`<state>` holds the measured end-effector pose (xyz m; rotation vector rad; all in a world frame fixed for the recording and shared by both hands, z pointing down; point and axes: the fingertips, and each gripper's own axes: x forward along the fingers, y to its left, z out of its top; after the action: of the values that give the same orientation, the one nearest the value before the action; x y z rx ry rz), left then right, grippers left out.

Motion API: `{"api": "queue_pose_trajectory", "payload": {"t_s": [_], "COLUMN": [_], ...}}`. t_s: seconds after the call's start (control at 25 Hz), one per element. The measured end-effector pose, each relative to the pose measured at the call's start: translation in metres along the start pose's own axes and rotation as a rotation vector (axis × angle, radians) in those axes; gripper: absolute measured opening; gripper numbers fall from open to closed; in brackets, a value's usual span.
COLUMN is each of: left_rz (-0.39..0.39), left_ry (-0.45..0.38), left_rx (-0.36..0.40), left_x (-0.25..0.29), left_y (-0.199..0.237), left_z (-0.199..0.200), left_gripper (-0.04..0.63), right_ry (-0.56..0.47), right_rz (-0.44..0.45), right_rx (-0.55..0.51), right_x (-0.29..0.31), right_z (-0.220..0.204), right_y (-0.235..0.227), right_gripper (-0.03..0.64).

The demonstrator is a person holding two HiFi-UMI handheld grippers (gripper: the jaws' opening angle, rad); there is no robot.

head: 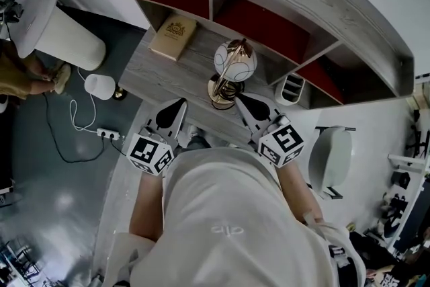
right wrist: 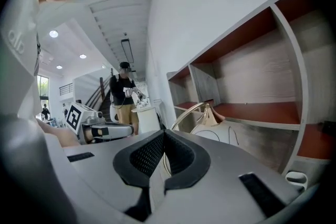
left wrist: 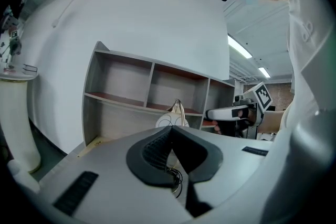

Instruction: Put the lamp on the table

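While holding the grey left gripper [head: 180, 104] and right gripper [head: 239, 99] closed tight and empty over the near edge of the grey wood-grain table [head: 144, 70], pointing both at the white globe lamp [head: 235, 62] on its gold arc stand, standing upright there just beyond their tips, near a tan book [head: 173, 37].

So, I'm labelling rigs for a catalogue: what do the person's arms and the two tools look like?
Both the left tool and right tool have pale grey bodies tapering to black, ribbed pads. Each carries a white cube printed with black square markers. The person wears a white top; the forearms are bare.
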<state>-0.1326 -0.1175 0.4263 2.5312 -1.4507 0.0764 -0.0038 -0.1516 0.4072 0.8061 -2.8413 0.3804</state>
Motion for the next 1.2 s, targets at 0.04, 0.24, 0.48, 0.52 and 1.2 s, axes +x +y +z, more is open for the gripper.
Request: {"api": "queue_pose_trajectory", "payload": {"t_s": [0.04, 0.24, 0.48, 0.52, 1.2], "left_rz": [0.001, 0.003, 0.005, 0.006, 0.0], "left_ry": [0.001, -0.001, -0.005, -0.004, 0.006], "left_rx": [0.0, -0.003, -0.014, -0.016, -0.044], "left_x": [0.001, 0.006, 0.009, 0.01, 0.008], "left_y": [0.001, 0.004, 0.008, 0.008, 0.015], "left_z": [0.0, 0.0, 0.0, 0.0, -0.009], "left_gripper": [0.015, 0.015, 0.015, 0.015, 0.016], "right_ry": [-0.003, -0.015, -0.002, 0.005, 0.03], "right_rz": [0.001, 0.004, -0.006, -0.007, -0.027], "right_rx": [-0.003, -0.003, 0.0, -0.011, 0.034], "right_x": [0.0, 0.004, 0.008, 0.008, 0.014], "right_z": [0.0, 0.002, 0.001, 0.0, -0.01], "right_y": [-0.001, -0.005, -0.011, -0.011, -0.014], "right_gripper": [0.029, 0.029, 0.029, 0.029, 0.029]}}
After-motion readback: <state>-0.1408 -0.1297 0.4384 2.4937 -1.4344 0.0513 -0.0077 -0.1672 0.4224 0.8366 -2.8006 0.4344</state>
